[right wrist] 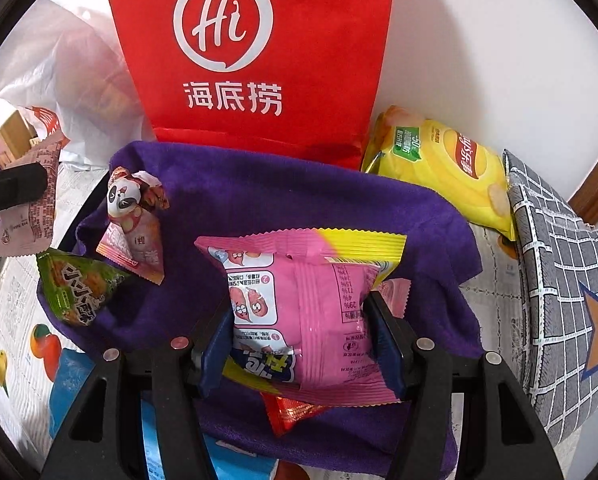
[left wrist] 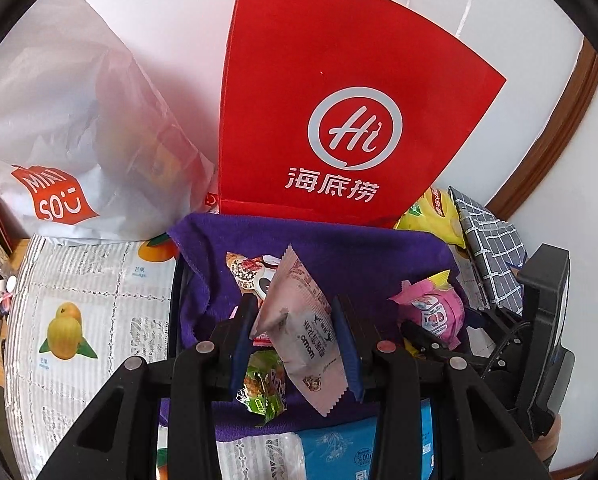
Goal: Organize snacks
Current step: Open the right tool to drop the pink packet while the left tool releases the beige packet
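My left gripper (left wrist: 293, 336) is shut on a pale pink snack packet (left wrist: 299, 324) held above the purple cloth (left wrist: 339, 256); the packet also shows in the right wrist view (right wrist: 27, 208). My right gripper (right wrist: 303, 332) is shut on a bright pink and yellow snack packet (right wrist: 303, 300), also in the left wrist view (left wrist: 433, 310). On the cloth (right wrist: 279, 200) lie a green packet (right wrist: 79, 288), a panda packet (right wrist: 133, 224) and a red packet (right wrist: 291, 412). A red paper bag (right wrist: 259, 60) stands upright behind the cloth.
A yellow chip bag (right wrist: 439, 168) and a grey checked fabric box (right wrist: 559, 280) sit to the right. A white plastic bag (left wrist: 67, 140) lies to the left on the fruit-print tablecloth (left wrist: 79, 320). A blue pack (left wrist: 339, 452) lies near the front.
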`<state>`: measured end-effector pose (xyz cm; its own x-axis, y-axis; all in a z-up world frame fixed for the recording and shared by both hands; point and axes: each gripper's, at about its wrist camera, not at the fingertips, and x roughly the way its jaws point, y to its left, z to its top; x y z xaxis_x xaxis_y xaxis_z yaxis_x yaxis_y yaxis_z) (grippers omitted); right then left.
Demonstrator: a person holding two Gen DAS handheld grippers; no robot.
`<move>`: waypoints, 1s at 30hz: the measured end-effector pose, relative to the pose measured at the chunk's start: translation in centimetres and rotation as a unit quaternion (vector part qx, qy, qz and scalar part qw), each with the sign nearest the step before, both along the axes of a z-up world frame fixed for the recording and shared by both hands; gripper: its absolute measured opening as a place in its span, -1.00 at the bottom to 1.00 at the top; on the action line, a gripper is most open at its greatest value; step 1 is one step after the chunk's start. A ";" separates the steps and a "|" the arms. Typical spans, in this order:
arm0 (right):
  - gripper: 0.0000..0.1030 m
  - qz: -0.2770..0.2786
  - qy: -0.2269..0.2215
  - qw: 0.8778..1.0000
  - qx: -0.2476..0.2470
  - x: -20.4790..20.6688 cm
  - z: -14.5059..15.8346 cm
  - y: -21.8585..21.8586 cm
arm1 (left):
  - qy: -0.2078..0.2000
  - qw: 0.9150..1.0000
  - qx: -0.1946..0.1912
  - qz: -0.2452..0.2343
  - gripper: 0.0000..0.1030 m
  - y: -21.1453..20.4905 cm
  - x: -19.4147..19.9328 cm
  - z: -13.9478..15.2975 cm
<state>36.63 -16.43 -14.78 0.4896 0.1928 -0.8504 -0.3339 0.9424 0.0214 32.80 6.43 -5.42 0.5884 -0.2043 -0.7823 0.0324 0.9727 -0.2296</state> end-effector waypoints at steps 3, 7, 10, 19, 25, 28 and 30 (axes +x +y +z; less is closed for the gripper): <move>0.22 -0.002 0.002 1.000 0.001 0.2 0.0 -0.1 | 0.002 1.000 0.003 -0.003 -0.29 -0.2 0.0 -0.1; 0.24 0.002 0.003 1.000 -0.002 0.1 -0.1 -0.1 | 0.008 1.000 0.003 -0.004 -0.29 -0.3 0.1 -0.4; 0.31 0.002 -0.002 1.000 -0.008 -0.1 0.0 0.1 | 0.011 1.000 0.001 -0.003 -0.29 -0.2 0.1 -0.6; 0.48 0.013 -0.011 1.000 0.007 -1.0 1.3 0.4 | 0.014 1.000 0.002 -0.003 -0.29 0.0 0.2 -0.7; 0.49 0.008 -0.026 0.999 0.018 -1.6 2.8 -0.1 | 0.005 1.000 -0.012 -0.007 -0.29 0.3 0.2 -0.4; 0.49 0.002 -0.036 0.999 0.021 -1.8 3.6 -0.7 | 0.014 1.000 -0.015 -0.011 -0.29 0.1 0.5 -0.8; 0.49 -0.001 -0.042 0.999 0.026 -1.8 4.1 -1.2 | 0.021 1.000 -0.012 -0.010 -0.29 -0.1 0.6 -1.1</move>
<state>34.79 -17.61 -10.69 0.5584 0.2355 -0.7955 -0.3351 0.9412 0.0434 33.42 6.29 -6.48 0.5511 -0.2341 -0.8009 0.0418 0.9664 -0.2537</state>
